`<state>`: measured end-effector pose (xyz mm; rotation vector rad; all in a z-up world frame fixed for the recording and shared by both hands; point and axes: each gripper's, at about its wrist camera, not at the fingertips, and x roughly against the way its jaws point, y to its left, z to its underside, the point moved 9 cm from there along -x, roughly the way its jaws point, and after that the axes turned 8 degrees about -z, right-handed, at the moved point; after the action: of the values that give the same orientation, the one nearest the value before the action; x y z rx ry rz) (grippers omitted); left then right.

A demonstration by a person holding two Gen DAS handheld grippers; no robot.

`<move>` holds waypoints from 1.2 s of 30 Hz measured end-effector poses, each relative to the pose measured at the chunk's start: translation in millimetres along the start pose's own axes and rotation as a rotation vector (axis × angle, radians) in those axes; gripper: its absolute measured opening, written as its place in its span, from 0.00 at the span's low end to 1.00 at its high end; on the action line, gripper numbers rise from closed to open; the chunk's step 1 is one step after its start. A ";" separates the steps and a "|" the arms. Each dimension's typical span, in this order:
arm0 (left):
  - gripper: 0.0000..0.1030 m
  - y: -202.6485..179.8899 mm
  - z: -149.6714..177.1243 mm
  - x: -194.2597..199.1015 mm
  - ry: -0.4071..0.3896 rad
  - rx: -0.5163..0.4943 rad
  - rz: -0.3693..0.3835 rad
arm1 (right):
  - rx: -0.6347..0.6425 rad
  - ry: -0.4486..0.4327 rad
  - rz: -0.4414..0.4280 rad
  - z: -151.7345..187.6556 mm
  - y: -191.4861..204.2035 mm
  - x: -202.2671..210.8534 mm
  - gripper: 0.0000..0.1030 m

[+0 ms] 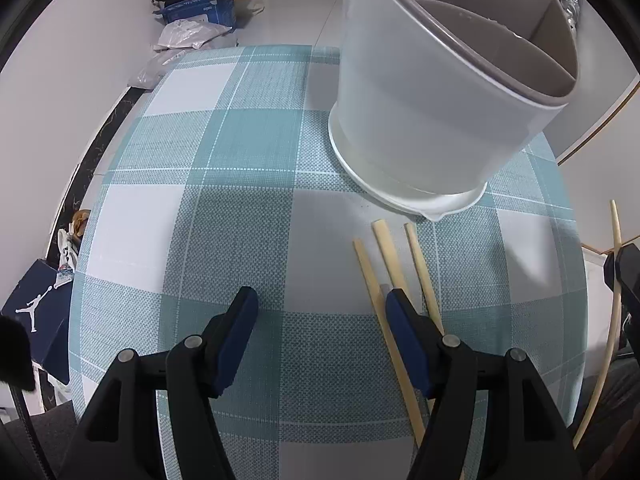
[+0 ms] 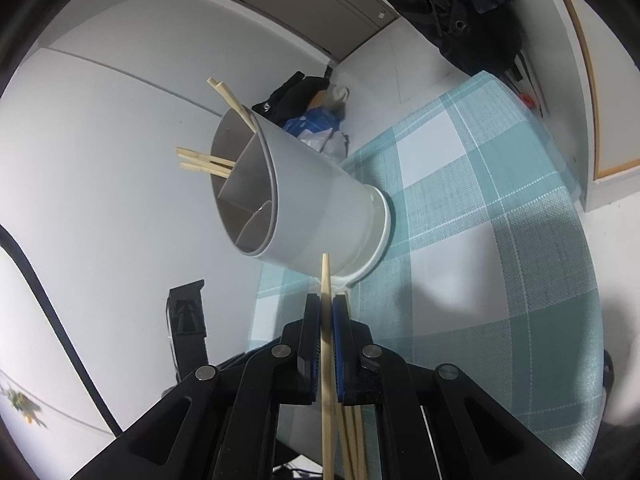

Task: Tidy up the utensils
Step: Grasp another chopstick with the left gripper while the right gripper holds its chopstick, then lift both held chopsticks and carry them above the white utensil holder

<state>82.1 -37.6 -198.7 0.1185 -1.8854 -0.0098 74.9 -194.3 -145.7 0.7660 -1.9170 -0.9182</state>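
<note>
A pale grey utensil holder (image 1: 440, 100) with divided compartments stands on the checked teal cloth (image 1: 240, 160). In the right wrist view, several chopsticks (image 2: 208, 162) stick out of the holder (image 2: 320, 200). Three loose chopsticks (image 1: 416, 260) lie on the cloth in front of it. My left gripper (image 1: 320, 304) hangs open just above them. The leftmost stick runs just inside the right finger (image 1: 404, 320) and no pad presses on it. My right gripper (image 2: 326, 300) is shut on a single chopstick (image 2: 325, 272), held above the table near the holder. This stick (image 1: 617, 232) also shows at the left wrist view's right edge.
The table's left edge drops to a light floor with a blue shoe box (image 1: 40, 316) beside it. Bags, a blue carton (image 1: 200, 8) and dark clothing lie on the floor beyond the far edge. Dark coats (image 2: 472, 8) hang by the wall.
</note>
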 end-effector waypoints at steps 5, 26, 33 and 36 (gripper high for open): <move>0.62 -2.2 -5.5 -7.2 0.003 -0.019 -0.043 | 0.003 0.002 0.002 0.3 0.8 -1.6 0.05; 0.01 9.2 -29.3 25.1 -0.182 0.134 0.110 | 0.274 -0.111 0.124 -12.5 35.5 4.7 0.05; 0.01 18.2 -37.9 86.4 -0.398 0.153 0.193 | 0.405 -0.181 0.151 -12.3 62.0 12.0 0.05; 0.01 23.4 -39.4 110.9 -0.486 0.151 0.215 | 0.433 -0.203 0.162 -11.5 67.2 14.9 0.05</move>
<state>83.6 -21.9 -79.8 0.0148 -2.3752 0.2733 67.8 -173.0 -79.5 0.7701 -2.3599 -0.4994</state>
